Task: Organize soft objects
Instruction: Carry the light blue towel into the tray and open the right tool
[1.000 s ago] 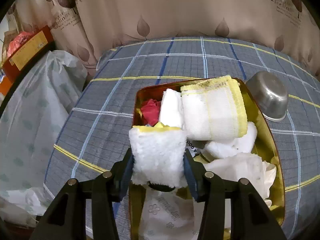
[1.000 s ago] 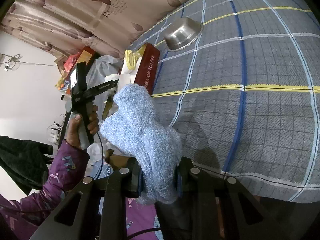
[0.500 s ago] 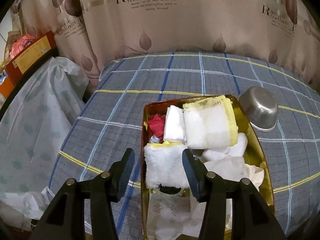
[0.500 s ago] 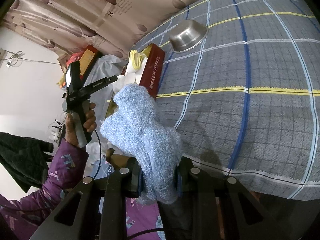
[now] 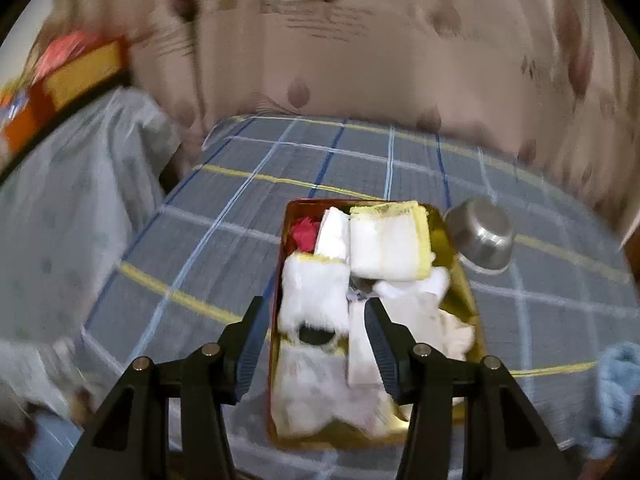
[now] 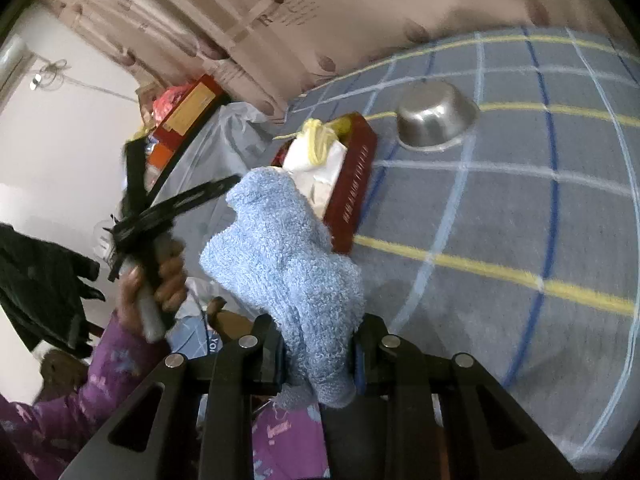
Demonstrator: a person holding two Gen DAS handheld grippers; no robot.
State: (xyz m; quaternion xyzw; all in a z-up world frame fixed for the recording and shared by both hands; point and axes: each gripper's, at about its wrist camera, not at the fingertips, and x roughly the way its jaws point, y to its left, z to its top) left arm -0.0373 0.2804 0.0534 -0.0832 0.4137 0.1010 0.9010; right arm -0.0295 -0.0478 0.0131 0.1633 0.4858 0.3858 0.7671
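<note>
Our left gripper (image 5: 314, 344) hangs wide open and empty above the red rectangular tin (image 5: 466, 288), already packed with white folded towels (image 5: 314, 294); our right gripper (image 6: 318, 354) fingers clamp the fluffy blue towel (image 6: 280, 248), not yet stowed

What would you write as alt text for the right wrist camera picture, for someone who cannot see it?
A handheld two-finger gripper clamps a fluffy blue towel above a blue plaid bedspread. Beyond it sit a red tin stuffed with white cloths and an upturned steel bowl; a hand in a purple sleeve holds the other gripper at left.
</note>
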